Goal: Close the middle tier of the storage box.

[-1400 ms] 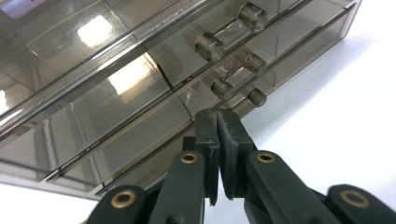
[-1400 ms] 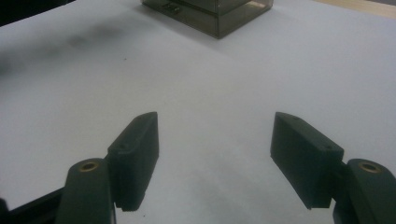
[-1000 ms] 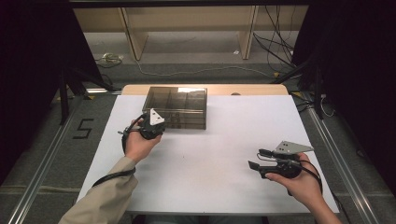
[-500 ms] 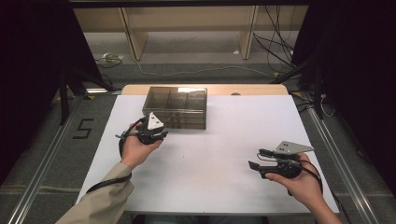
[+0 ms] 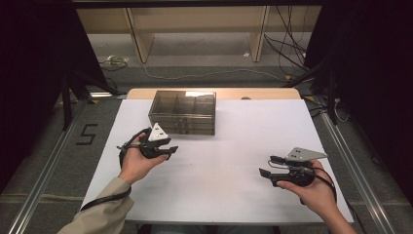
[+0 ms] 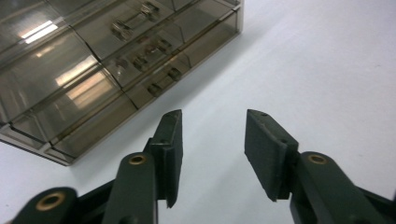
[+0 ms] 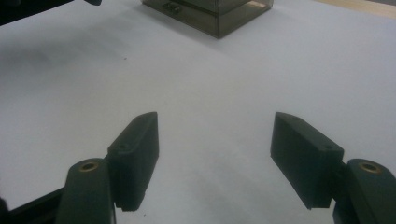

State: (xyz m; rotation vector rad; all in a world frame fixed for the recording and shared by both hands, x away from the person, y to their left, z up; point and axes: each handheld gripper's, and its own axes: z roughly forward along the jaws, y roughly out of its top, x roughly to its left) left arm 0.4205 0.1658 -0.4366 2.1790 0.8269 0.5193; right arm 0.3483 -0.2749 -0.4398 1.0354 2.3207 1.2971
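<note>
While the smoky translucent plastic drawer box (image 5: 183, 111) sits at the far middle of the white table (image 5: 234, 195), the left gripper (image 5: 168, 147) hovers just beside its near left corner, apart from it. Its jaws have just been opening and stand at a moderate gap with nothing between them. Well apart, the right gripper (image 5: 267, 165) rests near the table's right front, jaws wide and empty.

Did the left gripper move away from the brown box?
Yes. The left gripper backed off from the box toward the person, fingers opening with nothing between them.
</note>
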